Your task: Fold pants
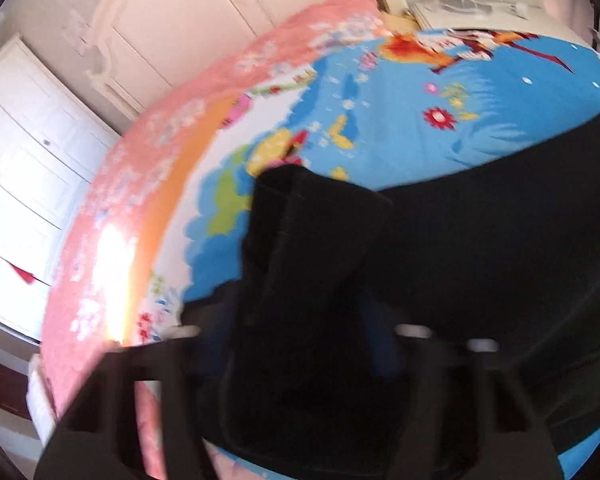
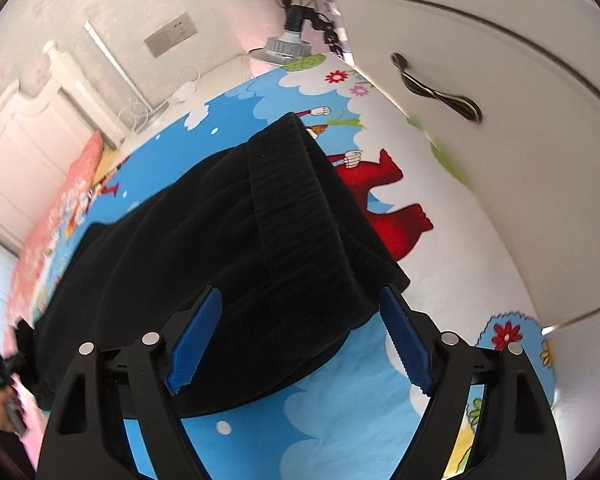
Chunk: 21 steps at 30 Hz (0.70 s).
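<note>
Two grippers work over one pair of black, soft knit pants (image 2: 204, 240) spread on a bed covered by a bright blue cartoon-print sheet (image 2: 340, 412). In the right wrist view the garment lies across the middle of the bed, its ribbed waistband end (image 2: 300, 200) doubled back over the rest and pointing toward the white cabinet (image 2: 500, 120) at the bedside. The right gripper (image 2: 300, 340) hovers with its blue-padded fingers (image 2: 404, 340) spread wide on either side of the near fabric edge, gripping nothing.

The left wrist view is blurred. There the left gripper (image 1: 300, 336) has a thick band of the black cloth (image 1: 312, 240) running up between its fingers; it appears clenched on that fold, lifted off the sheet, with the pink quilt (image 1: 148, 184) along the far edge of the bed behind.

The cloth looks limp and fairly thick: it will sag, drape and crease rather than hold shape, and is light enough for one pinch. The doubled waistband is the firmest place to take hold, near its corners; a pinch on one layer alone would likely let the fold slide apart.
</note>
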Tool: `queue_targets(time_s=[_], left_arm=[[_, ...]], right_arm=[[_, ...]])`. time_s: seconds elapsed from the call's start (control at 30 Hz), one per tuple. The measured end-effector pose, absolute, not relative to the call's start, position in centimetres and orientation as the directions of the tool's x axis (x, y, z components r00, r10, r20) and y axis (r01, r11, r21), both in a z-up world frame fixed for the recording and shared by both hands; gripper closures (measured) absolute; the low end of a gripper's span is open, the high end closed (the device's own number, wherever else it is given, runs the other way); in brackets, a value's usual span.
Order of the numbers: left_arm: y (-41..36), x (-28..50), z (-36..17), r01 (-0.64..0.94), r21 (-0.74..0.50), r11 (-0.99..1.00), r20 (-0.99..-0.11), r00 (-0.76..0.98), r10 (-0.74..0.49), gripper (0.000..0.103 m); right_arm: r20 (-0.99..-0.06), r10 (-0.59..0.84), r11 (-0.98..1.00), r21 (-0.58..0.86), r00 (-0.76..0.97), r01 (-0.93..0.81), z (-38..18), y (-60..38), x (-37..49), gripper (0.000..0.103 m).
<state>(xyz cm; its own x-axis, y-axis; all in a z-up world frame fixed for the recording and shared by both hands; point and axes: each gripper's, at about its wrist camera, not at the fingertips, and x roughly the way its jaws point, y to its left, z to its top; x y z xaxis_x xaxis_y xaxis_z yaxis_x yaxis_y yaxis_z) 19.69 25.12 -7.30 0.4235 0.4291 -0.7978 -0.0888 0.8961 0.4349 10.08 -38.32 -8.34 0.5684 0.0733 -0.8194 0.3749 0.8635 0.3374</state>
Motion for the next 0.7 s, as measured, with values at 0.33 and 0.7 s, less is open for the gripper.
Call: queue_targets(time_s=[0.33, 0.7], left_arm=[[36.5, 13.9, 1.0, -0.416, -0.129, 0.9, -0.741, 0.644, 0.192, 0.089], [48.4, 6.1, -9.9, -0.642, -0.56, 0.525, -0.764, 0.644, -0.027, 0.092]], right_arm=[[-0.804, 0.19, 0.812, 0.451, 0.564, 0.37, -9.5, -39.1, 10.7, 0.035], [-0.834, 0.121, 0.86, 0.359, 0.538, 0.363, -9.4, -38.0, 11.6, 0.052]])
